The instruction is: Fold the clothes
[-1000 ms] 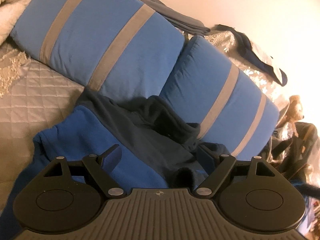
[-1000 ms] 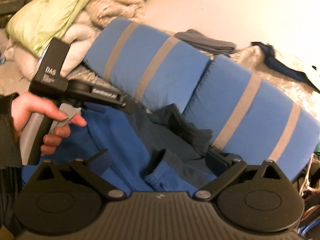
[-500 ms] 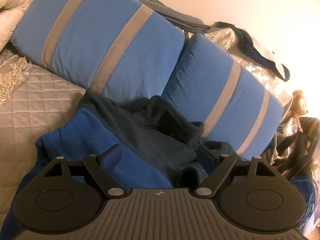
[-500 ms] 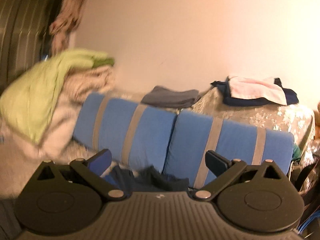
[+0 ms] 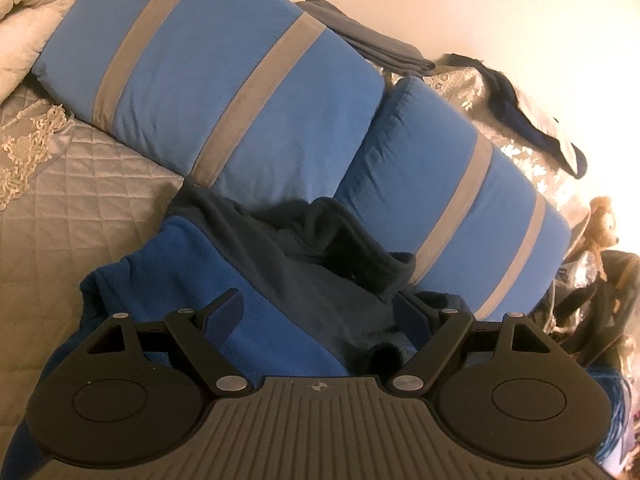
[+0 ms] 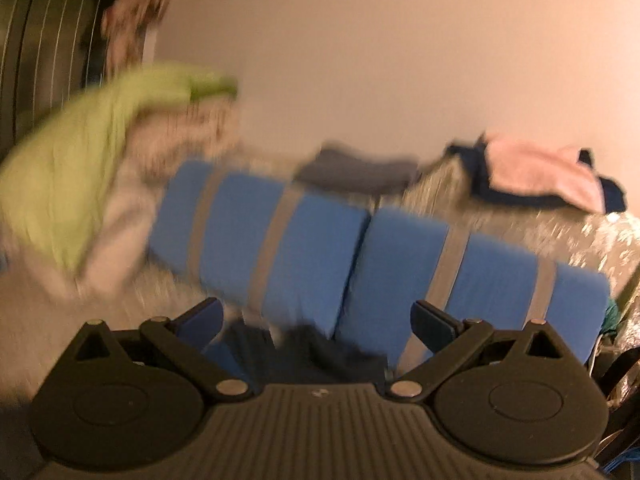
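Garment: a blue fleece top with a dark navy lining and collar lay crumpled on the bed, its upper edge against the foot of the two pillows; in the right wrist view only a dark, blurred part of it showed low between the fingers.
Left gripper: the left gripper hovered just above the garment, its fingers spread wide and released, nothing pinched between them; whether the tips brushed the fleece could not be told.
Right gripper: the right gripper was held higher, facing the pillows and the wall, its fingers wide apart and empty.
Pillows: two blue pillows with grey stripes lay side by side, the left pillow touching the right pillow at their inner ends.
Bed: a grey quilted bedspread with a lace-edged cloth at its left side.
Behind the pillows: a folded grey garment and, further right, a dark blue garment with a pink cloth on it, lying on a floral-patterned cover.
Left pile: a light green blanket over pale bedding, blurred in the right wrist view.
Far right: a small plush toy beside the right pillow's end.
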The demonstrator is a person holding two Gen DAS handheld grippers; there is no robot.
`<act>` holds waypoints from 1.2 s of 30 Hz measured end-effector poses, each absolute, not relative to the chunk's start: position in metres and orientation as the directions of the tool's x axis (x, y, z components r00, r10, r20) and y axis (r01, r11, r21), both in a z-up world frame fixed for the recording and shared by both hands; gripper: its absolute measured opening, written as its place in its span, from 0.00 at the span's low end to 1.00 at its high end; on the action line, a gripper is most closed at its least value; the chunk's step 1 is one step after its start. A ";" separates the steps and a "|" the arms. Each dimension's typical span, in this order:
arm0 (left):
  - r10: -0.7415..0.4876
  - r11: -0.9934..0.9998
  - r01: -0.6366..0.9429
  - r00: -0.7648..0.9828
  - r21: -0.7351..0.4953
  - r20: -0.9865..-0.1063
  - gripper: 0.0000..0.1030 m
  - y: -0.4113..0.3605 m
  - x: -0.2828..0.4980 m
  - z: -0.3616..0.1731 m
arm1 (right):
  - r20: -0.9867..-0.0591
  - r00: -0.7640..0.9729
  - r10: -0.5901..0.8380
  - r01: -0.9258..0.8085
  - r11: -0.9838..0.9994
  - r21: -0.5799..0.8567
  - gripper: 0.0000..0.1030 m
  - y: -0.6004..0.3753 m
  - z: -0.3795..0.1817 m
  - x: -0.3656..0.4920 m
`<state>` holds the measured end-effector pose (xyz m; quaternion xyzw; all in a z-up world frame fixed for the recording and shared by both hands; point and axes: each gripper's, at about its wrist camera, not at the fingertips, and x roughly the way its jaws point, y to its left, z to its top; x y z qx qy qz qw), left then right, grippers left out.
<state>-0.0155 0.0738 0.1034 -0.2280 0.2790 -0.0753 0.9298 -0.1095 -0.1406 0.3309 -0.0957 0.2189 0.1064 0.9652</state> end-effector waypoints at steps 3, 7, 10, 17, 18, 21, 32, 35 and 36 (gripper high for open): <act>-0.270 0.885 0.012 0.827 -0.465 -0.493 0.80 0.076 -0.015 0.102 | -0.510 0.856 0.088 -0.217 0.956 -0.199 1.00 -0.129 0.269 -0.082; -0.271 0.890 0.012 0.817 -0.455 -0.509 0.80 0.078 -0.015 0.100 | -0.522 0.853 0.013 -0.172 0.951 -0.256 1.00 -0.111 0.197 -0.060; -0.270 0.900 0.020 0.809 -0.436 -0.521 0.80 0.081 -0.016 0.098 | -0.534 0.844 0.044 -0.170 0.967 -0.189 1.00 -0.105 0.155 -0.049; -0.287 0.908 0.047 0.794 -0.416 -0.536 0.80 0.091 -0.026 0.095 | -0.456 0.888 0.052 -0.094 0.993 -0.069 1.00 -0.110 0.094 -0.041; -0.293 0.907 0.052 0.792 -0.419 -0.536 0.80 0.091 -0.025 0.096 | -0.445 0.894 0.059 -0.090 0.995 -0.047 1.00 -0.114 0.088 -0.043; -0.309 0.905 0.072 0.787 -0.418 -0.534 0.80 0.087 -0.023 0.097 | -0.464 0.884 0.050 -0.078 0.996 -0.041 1.00 -0.119 0.080 -0.042; -0.355 0.903 0.141 0.777 -0.406 -0.520 0.80 0.075 -0.021 0.100 | -0.567 0.789 0.236 -0.364 0.923 -0.122 1.00 -0.119 0.077 -0.044; -0.355 0.900 0.136 0.781 -0.414 -0.515 0.80 0.077 -0.021 0.100 | -0.563 0.783 0.266 -0.468 0.847 -0.250 1.00 -0.105 0.074 -0.057; -0.354 0.900 0.136 0.781 -0.414 -0.514 0.80 0.077 -0.021 0.100 | -0.569 0.777 0.269 -0.485 0.832 -0.269 1.00 -0.105 0.072 -0.058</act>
